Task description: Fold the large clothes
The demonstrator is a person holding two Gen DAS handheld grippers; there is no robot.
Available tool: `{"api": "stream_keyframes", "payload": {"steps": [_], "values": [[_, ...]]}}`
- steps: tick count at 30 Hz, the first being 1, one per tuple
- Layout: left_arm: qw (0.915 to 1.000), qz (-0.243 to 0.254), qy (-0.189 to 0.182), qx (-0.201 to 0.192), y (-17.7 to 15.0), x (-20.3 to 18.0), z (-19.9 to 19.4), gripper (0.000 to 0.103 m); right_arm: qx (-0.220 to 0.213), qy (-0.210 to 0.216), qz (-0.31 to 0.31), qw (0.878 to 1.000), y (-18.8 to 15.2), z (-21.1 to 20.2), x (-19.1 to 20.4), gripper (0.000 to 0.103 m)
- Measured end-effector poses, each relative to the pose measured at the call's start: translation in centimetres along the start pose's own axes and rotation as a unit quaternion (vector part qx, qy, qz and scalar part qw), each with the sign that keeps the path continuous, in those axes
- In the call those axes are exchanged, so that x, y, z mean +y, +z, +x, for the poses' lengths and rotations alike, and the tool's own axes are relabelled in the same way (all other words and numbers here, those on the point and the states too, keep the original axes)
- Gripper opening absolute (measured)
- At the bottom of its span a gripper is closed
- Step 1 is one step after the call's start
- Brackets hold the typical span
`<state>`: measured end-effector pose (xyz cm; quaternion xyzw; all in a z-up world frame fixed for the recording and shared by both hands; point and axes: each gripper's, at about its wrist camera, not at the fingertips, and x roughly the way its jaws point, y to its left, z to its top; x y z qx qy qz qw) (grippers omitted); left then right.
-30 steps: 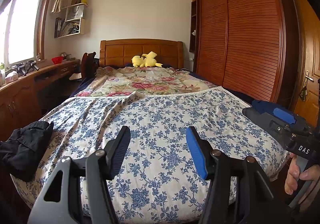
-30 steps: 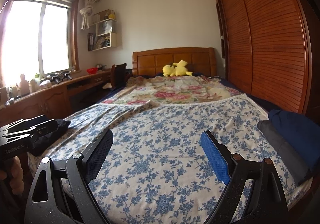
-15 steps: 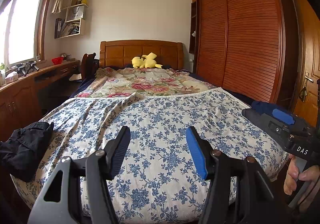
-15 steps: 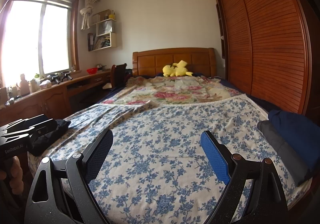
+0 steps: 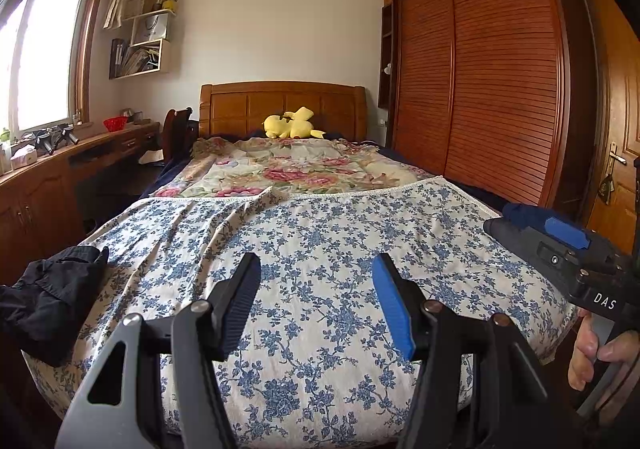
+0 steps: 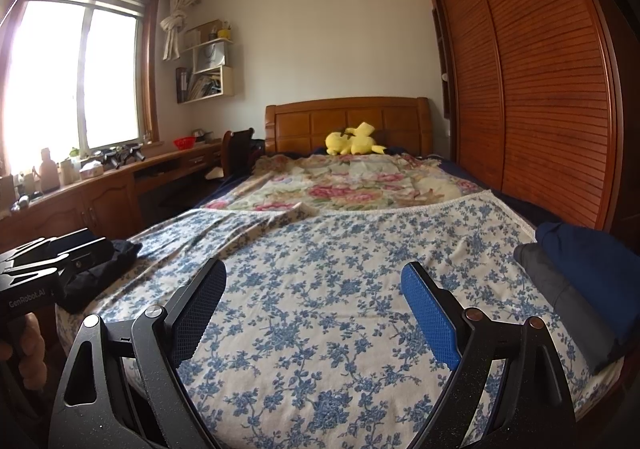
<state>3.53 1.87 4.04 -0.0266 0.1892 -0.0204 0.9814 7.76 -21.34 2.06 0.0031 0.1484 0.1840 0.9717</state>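
Two grippers, left (image 5: 316,301) and right (image 6: 314,313), hover with fingers apart and empty over one blue-floral sheet (image 5: 320,249) spread across the bed; one black garment (image 5: 48,301) lies at its left edge, two folded clothes (image 6: 580,289) at its right

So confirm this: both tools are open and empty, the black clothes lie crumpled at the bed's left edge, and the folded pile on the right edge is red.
Not quite: the folded pile at the bed's right edge is dark blue over grey, not red, as the right wrist view shows. The rest holds: the left tool and right tool are open and empty, and the black clothes lie crumpled at the left edge.
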Motion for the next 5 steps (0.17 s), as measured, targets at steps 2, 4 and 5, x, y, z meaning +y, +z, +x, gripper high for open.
{"api": "stream_keyframes", "payload": {"steps": [2, 4, 5], "values": [[1.0, 0.0, 0.0, 0.0, 0.01, -0.06, -0.07, 0.057, 0.0, 0.0, 0.0, 1.0, -0.01, -0.01, -0.01, 0.091], [1.0, 0.0, 0.0, 0.0, 0.0, -0.05, -0.08, 0.057, 0.0, 0.0, 0.0, 1.0, 0.02, -0.02, -0.08, 0.091], [1.0, 0.0, 0.0, -0.001, 0.01, -0.05, -0.08, 0.057, 0.0, 0.0, 0.0, 1.0, 0.08, -0.03, -0.03, 0.091]]}}
